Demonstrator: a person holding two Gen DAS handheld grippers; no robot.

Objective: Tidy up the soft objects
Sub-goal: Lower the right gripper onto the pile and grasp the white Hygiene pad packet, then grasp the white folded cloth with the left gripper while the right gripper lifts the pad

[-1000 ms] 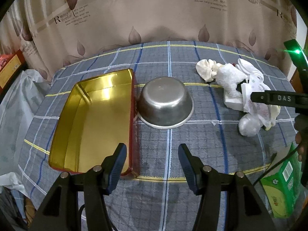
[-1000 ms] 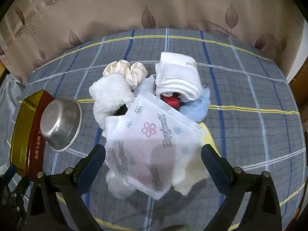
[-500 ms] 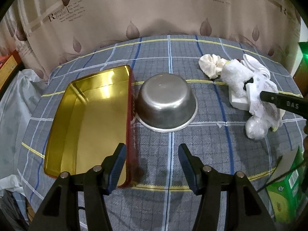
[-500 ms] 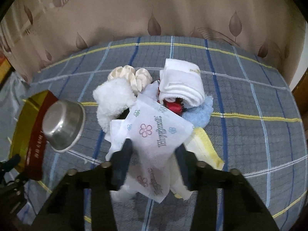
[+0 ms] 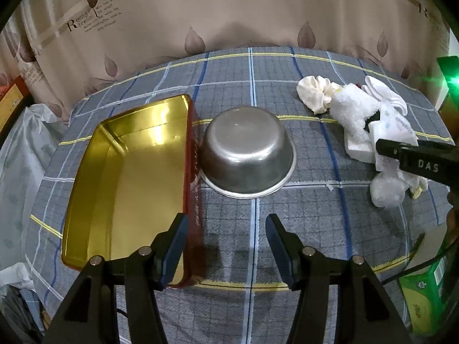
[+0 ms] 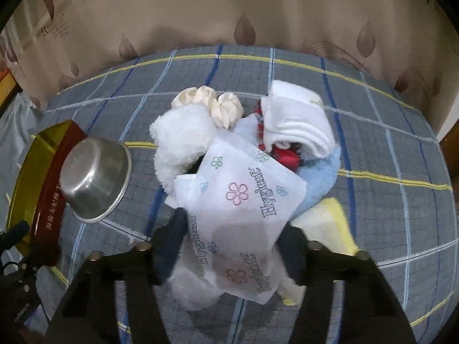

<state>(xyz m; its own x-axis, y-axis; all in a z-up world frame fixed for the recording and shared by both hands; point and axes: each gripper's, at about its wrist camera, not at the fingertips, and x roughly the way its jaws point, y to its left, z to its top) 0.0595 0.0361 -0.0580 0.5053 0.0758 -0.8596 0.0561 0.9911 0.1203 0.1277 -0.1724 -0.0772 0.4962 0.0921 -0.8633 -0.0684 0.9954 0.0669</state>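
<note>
Tissue pack (image 6: 243, 209) lies on top of the soft pile (image 6: 238, 154) on the checked cloth (image 6: 387, 132), well right of the gold tin (image 5: 129, 183) and the upturned steel bowl (image 5: 248, 157); its lower half sits between the fingers of the right gripper (image 6: 229, 252), whose jaws are opening at this moment, so the pads flank the wrapper, and whether they bite it I cannot tell; the left gripper (image 5: 226, 246) hangs spread and empty over the tin's near right corner.

To do this step well, judged from here: close again on the pack's full body, not on the loose film edge, since slick wrap would slip; lift straight up so the fluffy white cloth (image 6: 183, 140) and the folded sock (image 6: 298, 120) beside it are not dragged along; carry it over the bowl's rim, not into it; set it flat in the tin, which looks the likely home; keep the left gripper clear of that path.
</note>
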